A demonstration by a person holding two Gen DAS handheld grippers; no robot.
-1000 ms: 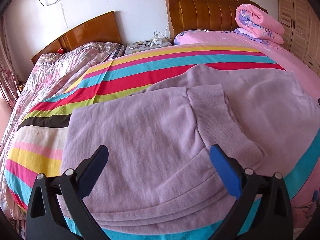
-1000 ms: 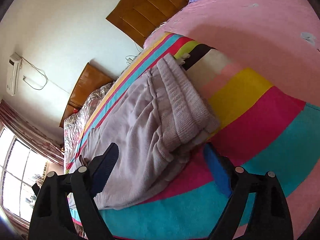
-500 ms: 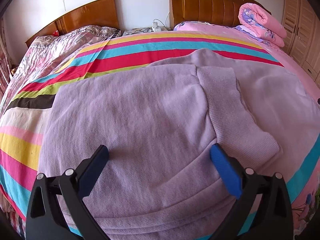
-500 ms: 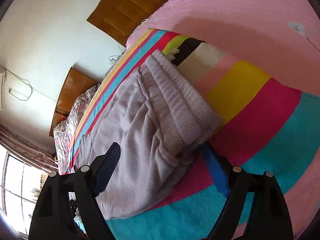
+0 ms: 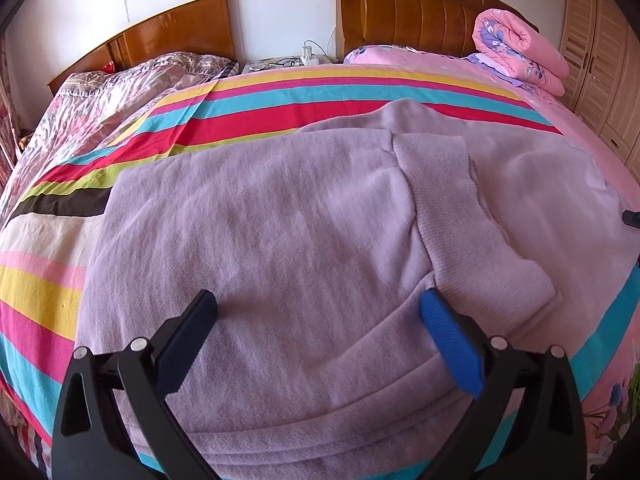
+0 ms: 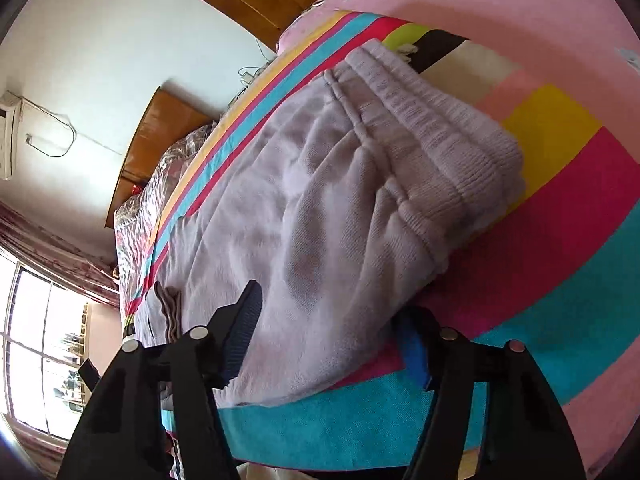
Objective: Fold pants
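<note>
Lilac knit pants (image 5: pixel 288 248) lie partly folded on a striped blanket (image 5: pixel 280 100), with the ribbed cuffs (image 5: pixel 460 216) laid back over the legs. My left gripper (image 5: pixel 320 320) is open just above the folded legs near the front edge. In the right wrist view the pants (image 6: pixel 320 208) lie with the ribbed waistband (image 6: pixel 440 136) at the right. My right gripper (image 6: pixel 332 336) is open around the near edge of the waist end, its jaws either side of the cloth and not closed on it.
A rolled pink quilt (image 5: pixel 520 52) lies by the wooden headboard (image 5: pixel 420 4). A second bed (image 5: pixel 120 88) with a floral cover stands at the left. A wardrobe (image 5: pixel 600 60) is at the right. A window (image 6: pixel 40 352) shows in the right wrist view.
My left gripper moved in over the pants, then drew back a little. My right gripper moved forward so its open jaws now straddle the near edge of the waist end.
</note>
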